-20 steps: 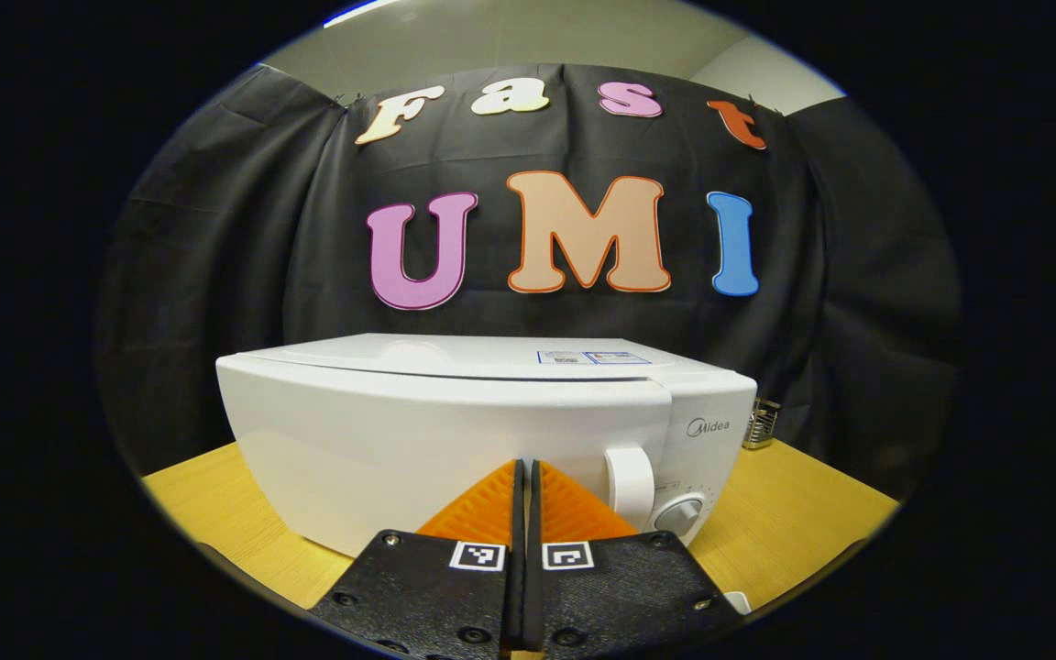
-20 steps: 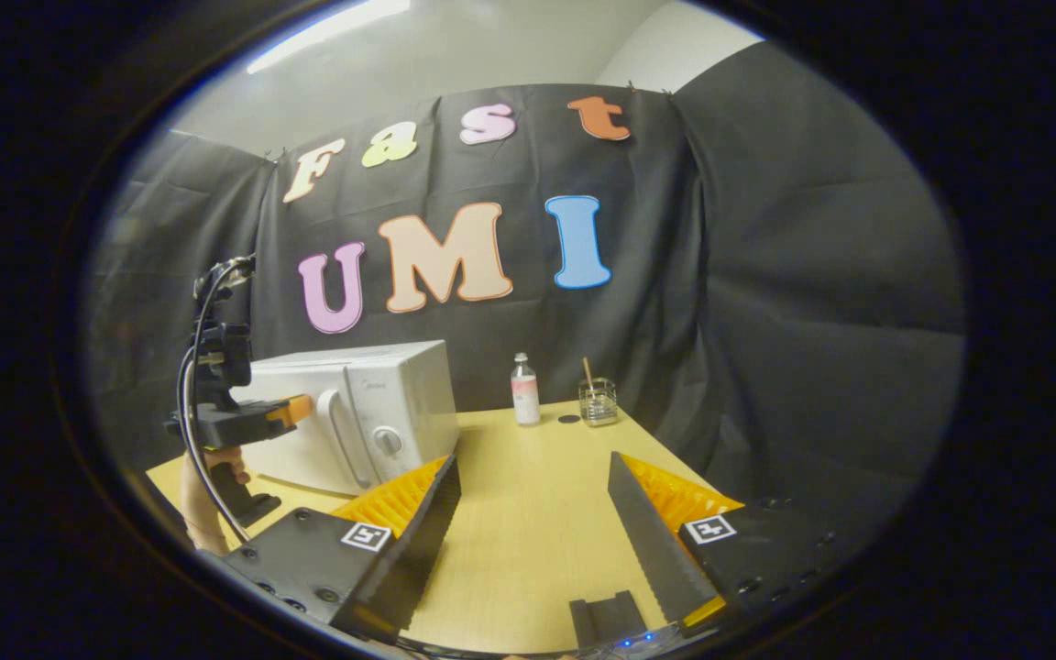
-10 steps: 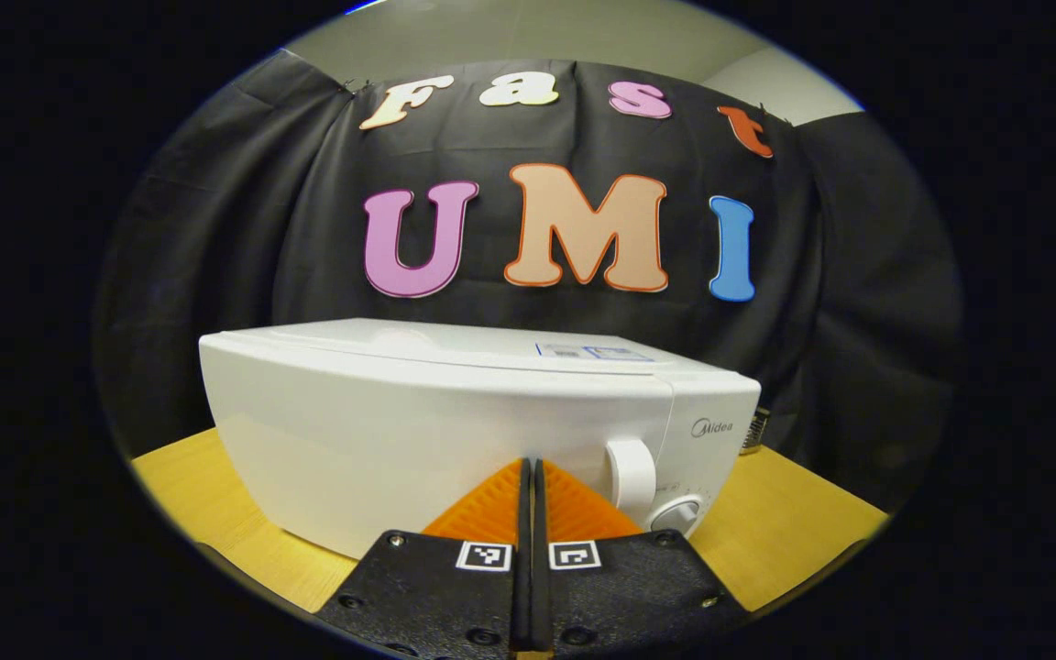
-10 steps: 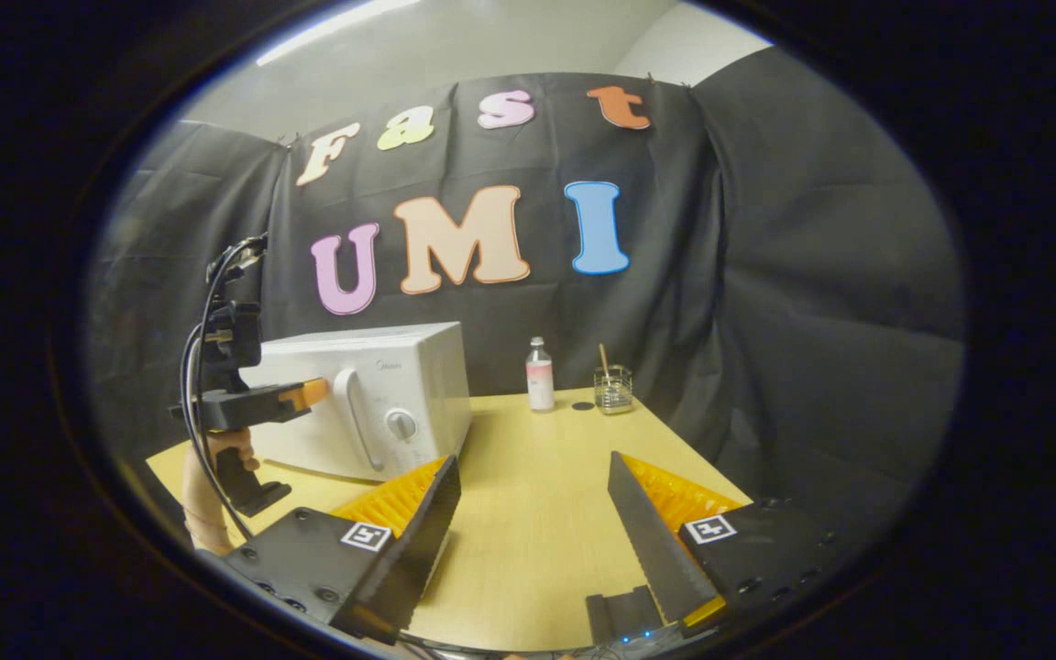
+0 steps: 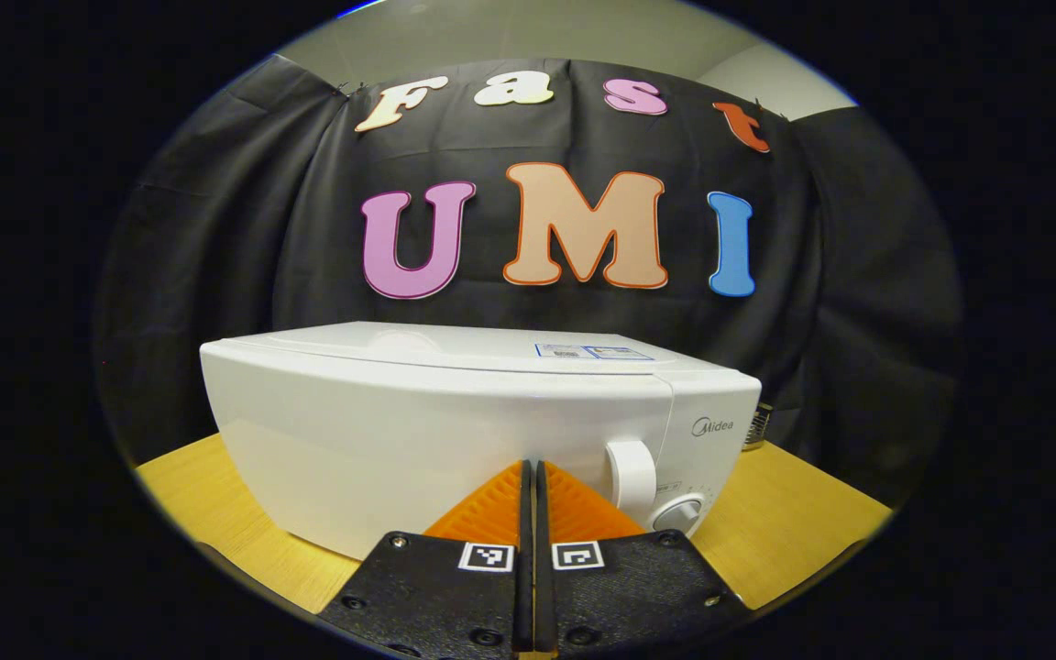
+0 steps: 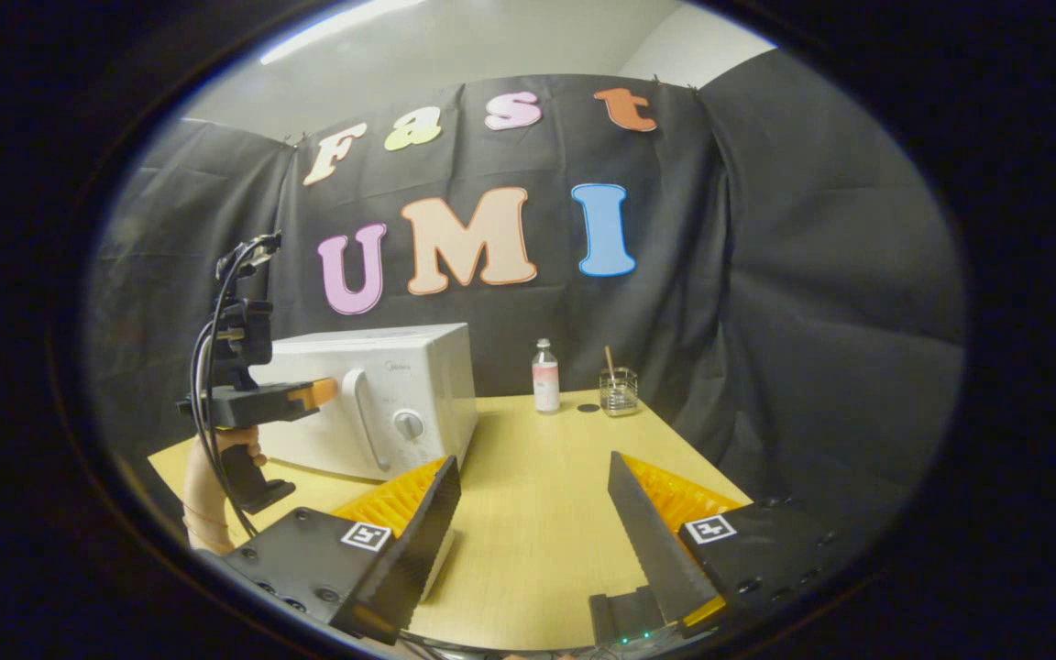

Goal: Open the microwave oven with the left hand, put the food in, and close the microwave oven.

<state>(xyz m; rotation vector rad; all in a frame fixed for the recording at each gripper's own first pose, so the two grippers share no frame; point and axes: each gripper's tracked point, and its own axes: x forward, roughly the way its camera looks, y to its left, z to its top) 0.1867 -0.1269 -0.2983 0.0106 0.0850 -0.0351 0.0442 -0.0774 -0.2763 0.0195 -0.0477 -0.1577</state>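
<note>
Microwave [image 5: 455,431] shut, on bench [image 6: 537,513] at its left rear. Left gripper [image 5: 531,477] fingers together, just before microwave door, left of handle [image 5: 631,472]. Right gripper [image 6: 533,513] fingers apart, over bench right of microwave. Bottle [image 6: 544,376] right of microwave.

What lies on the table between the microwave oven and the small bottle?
In the right gripper view, the table between the microwave oven and the small bottle is bare wood; nothing stands on that stretch.
</note>
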